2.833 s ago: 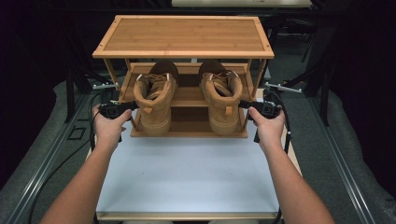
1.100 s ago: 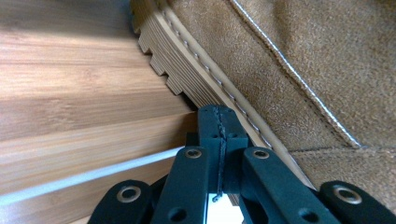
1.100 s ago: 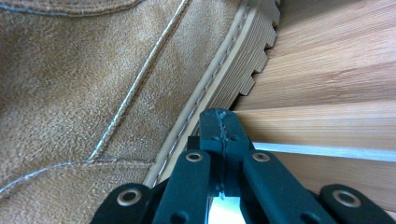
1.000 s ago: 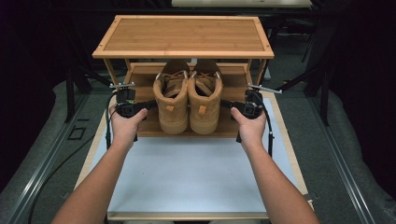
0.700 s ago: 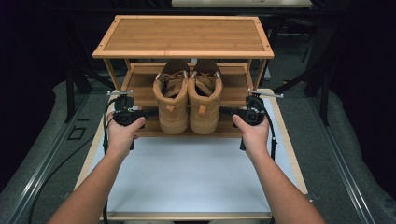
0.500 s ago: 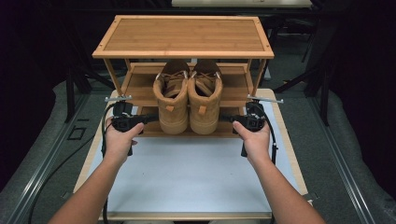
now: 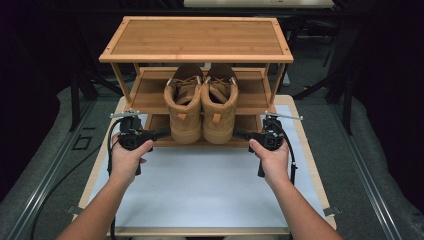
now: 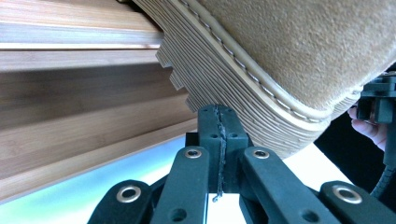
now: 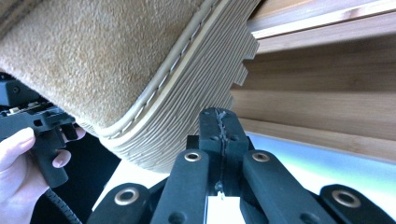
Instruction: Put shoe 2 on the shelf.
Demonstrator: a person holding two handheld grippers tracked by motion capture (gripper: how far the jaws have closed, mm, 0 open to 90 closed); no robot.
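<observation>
We see a pair of tan boots standing side by side, touching, on the lowest shelf of a wooden shoe rack (image 7: 196,37). The heels face us and the soles overhang the shelf's front edge. The left boot (image 7: 184,107) and the right boot (image 7: 219,107) sit centred under the rack's top board.

The left gripper (image 7: 162,133) points inward at the outer side of the left boot; in the left gripper view its jaws are pressed together with nothing between them, tips right at the ribbed sole (image 8: 233,88). The right gripper (image 7: 241,134) mirrors it against the right boot, jaws likewise clenched on nothing, near that boot's sole (image 9: 187,121).

We judge the step to be squaring the pair by nudging from both sides. To do it well, we would push low on the soles with equal, gentle pressure, so neither boot tips or twists.

Room is tight upward: the middle shelf (image 7: 150,90) hangs close over the boot tops. The rack's legs stand just outside each gripper. Behind our hands, the white mat (image 7: 200,185) offers open space for drawing back.
</observation>
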